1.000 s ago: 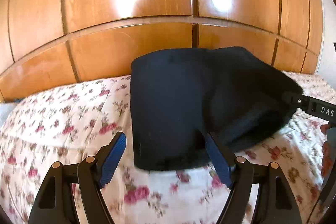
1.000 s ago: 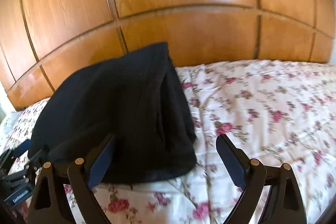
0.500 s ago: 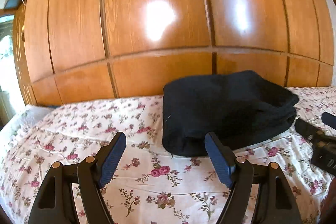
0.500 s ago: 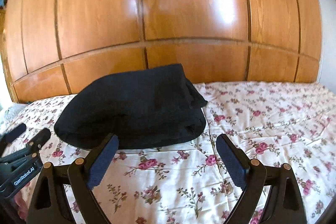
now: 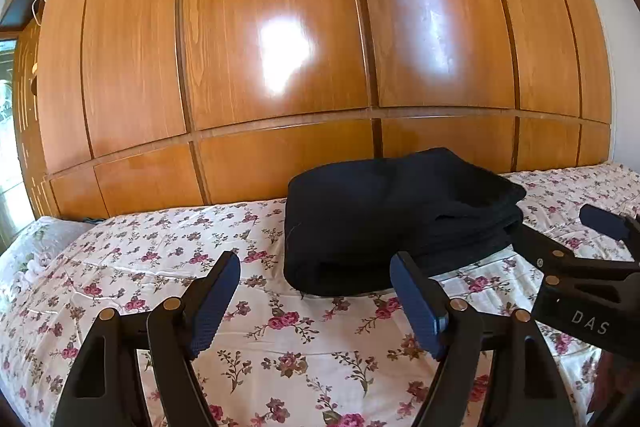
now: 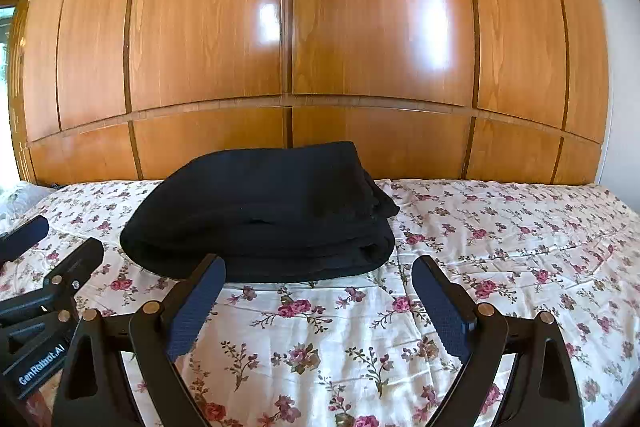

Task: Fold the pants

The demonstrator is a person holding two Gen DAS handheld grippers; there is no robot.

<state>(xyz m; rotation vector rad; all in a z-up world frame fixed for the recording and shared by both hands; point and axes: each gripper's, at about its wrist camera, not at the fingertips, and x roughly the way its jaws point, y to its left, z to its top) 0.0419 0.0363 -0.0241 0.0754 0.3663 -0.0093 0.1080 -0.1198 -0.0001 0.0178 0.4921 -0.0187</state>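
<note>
The dark navy pants [image 5: 396, 219] lie folded into a thick stack on the floral bedspread [image 5: 160, 267], close to the wooden wall. In the right wrist view the same pants [image 6: 264, 211] rest just beyond my fingers. My left gripper [image 5: 316, 291] is open and empty, pulled back in front of the stack's left end. My right gripper [image 6: 318, 291] is also open and empty, short of the stack's front edge. Each gripper shows in the other's view: the right gripper [image 5: 568, 247] at the right edge, the left gripper [image 6: 52, 247] at the left edge.
Glossy wooden wardrobe panels [image 6: 360, 47] rise right behind the bed. A pillow [image 5: 36, 247] lies at the far left. The bedspread [image 6: 520, 235] stretches out to the right of the pants. A window strip [image 5: 8, 131] shows at the left edge.
Both grippers have pulled back and up from the pants, which now lie settled as a folded stack farther away. Both stayed open throughout.
</note>
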